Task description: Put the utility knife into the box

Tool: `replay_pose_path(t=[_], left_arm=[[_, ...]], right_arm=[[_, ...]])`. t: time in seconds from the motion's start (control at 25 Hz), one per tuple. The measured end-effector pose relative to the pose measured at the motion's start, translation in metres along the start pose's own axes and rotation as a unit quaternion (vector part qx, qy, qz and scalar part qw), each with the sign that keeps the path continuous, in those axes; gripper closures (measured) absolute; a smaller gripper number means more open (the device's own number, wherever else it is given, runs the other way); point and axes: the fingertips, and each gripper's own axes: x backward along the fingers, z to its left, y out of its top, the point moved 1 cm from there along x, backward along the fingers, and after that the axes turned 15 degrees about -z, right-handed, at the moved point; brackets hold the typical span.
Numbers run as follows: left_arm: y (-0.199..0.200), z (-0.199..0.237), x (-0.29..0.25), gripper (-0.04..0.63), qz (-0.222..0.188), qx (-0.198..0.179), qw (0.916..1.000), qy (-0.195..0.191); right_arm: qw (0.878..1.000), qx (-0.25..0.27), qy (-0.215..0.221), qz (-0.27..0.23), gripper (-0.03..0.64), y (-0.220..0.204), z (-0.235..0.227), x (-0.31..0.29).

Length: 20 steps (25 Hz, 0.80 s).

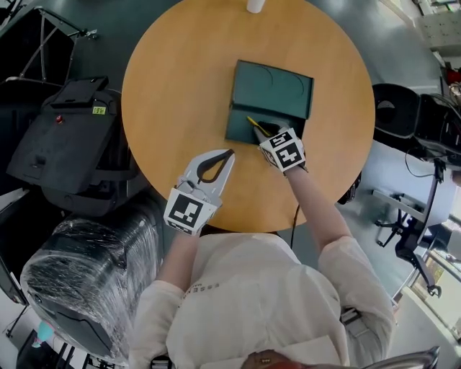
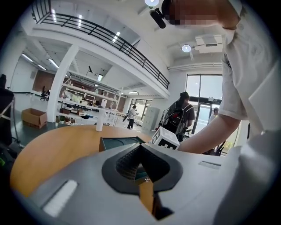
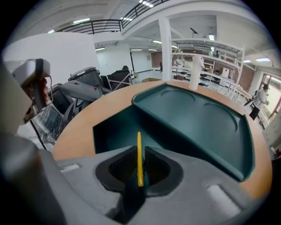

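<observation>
A dark green box (image 1: 245, 124) lies open in the middle of the round wooden table (image 1: 173, 79), its lid (image 1: 275, 89) folded back on the far side. My right gripper (image 1: 263, 134) is at the box's near edge, shut on a thin yellow utility knife (image 1: 254, 124) whose tip sticks out over the box's inside. In the right gripper view the utility knife (image 3: 138, 140) stands edge-on between the jaws of the right gripper (image 3: 139, 152), above the box (image 3: 115, 131). My left gripper (image 1: 227, 154) rests shut and empty on the table, left of the box. The left gripper (image 2: 140, 147) faces the box (image 2: 117, 142).
A white bottle (image 1: 255, 6) stands at the table's far edge. Left of the table are a black case (image 1: 65, 137) and a plastic-wrapped chair (image 1: 83, 277). Black chairs and gear (image 1: 425, 122) crowd the right. A person with a backpack (image 2: 177, 117) stands beyond the table.
</observation>
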Motion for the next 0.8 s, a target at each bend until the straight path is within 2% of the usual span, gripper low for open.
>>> replay_pose_path(t=[0.28,0.36,0.48,0.6,0.68,0.8], left_arm=[[-0.011,0.0,0.0,0.58,0.011,0.016,0.9998,0.003],[-0.013,-0.001,0.001,0.58,0.014,0.025,0.9996,0.001],[-0.01,-0.006,-0.001,0.58,0.019,0.034,0.9993,-0.004],[0.004,-0.011,-0.009,0.58,0.006,0.031,0.9995,-0.008],[0.016,-0.013,-0.014,0.58,-0.004,0.017,0.9998,-0.013],[0.035,-0.019,-0.02,0.58,-0.015,-0.02,0.9994,-0.025]], right_arm=[[1.0,0.017,-0.008,0.014,0.572,-0.005,-0.008,-0.009],[1.0,0.012,-0.012,0.009,0.533,-0.003,-0.008,-0.006],[1.0,-0.002,-0.016,-0.013,0.532,0.006,-0.009,0.007],[0.998,-0.019,-0.027,-0.057,0.532,0.027,-0.012,0.03],[0.993,-0.029,-0.042,-0.11,0.532,0.049,-0.014,0.052],[0.974,-0.029,-0.077,-0.21,0.546,0.084,-0.012,0.098]])
